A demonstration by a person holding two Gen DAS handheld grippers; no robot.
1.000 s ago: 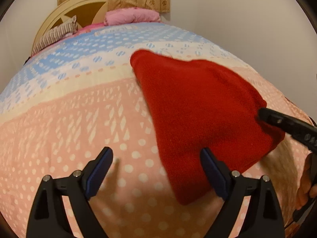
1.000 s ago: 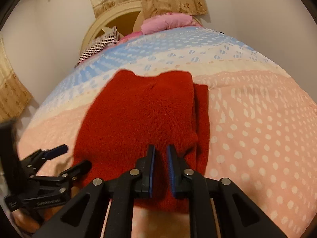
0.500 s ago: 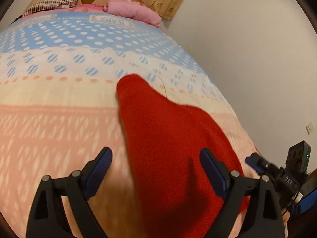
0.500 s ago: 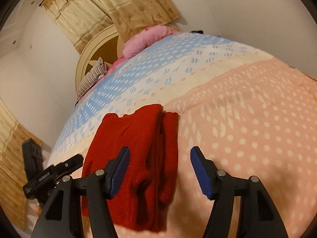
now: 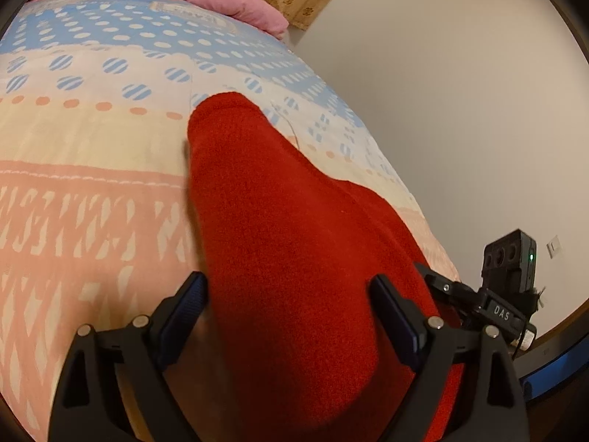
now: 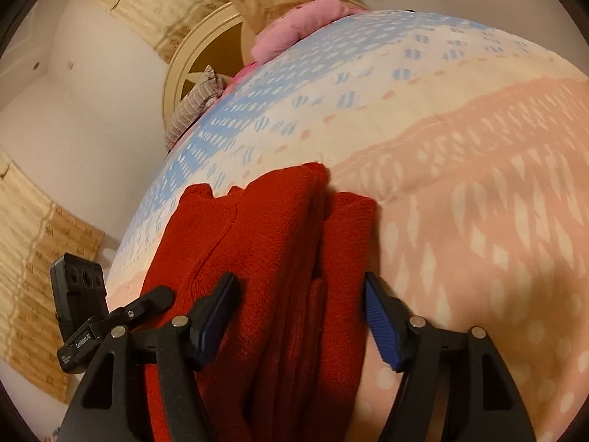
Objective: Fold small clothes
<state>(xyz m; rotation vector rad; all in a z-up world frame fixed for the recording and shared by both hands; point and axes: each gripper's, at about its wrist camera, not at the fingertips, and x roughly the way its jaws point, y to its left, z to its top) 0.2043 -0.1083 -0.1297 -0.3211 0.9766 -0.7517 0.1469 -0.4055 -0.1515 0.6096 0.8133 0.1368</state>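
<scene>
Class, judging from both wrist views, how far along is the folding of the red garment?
Done: the red garment lies in folded layers on the bedspread. In hand: nothing; the left gripper is open, the right gripper opening, both straddling it ungripped. Left: possibly another fold.

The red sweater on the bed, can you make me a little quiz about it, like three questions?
1. True or false: the red sweater lies folded on the dotted bedspread.
2. Which gripper's jaws are opening over the sweater?
A. the left gripper
B. the right gripper
3. Fill in: at the head of the bed lies a ____ pillow beside a striped one.

Key:
1. true
2. B, with nothing pinched between its pads
3. pink
</scene>
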